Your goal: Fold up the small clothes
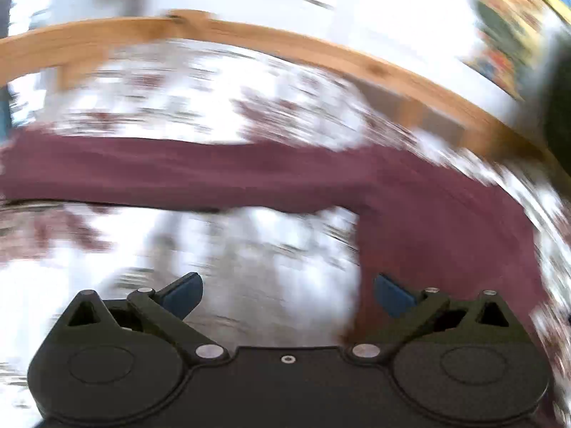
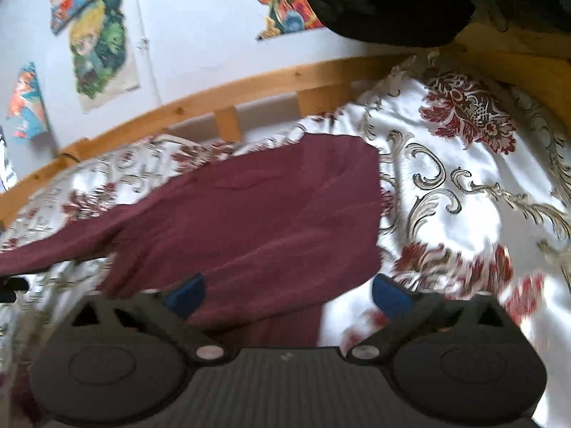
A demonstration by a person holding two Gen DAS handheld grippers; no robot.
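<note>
step: judged as the approach before a fold, nothing gripped | garment: maroon garment [image 2: 249, 207] flat on the patterned bedspread [image 2: 464, 185], one long part trailing left | left gripper [image 1: 287, 294]: jaws spread, empty (view blurred) | right gripper [image 2: 287, 294]: jaws spread, empty, over the near edge | next: pinch an edge, carry it across.

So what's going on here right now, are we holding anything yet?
Not yet. A maroon garment lies spread on the flowered bedspread, inside a wooden bed frame. Both handheld grippers hover over it with jaws wide open and nothing between them. The right gripper faces the garment's near edge; the left gripper sits beside a long strip of the cloth, possibly a sleeve. The left wrist view is motion-blurred. No fold shows clearly.
</note>
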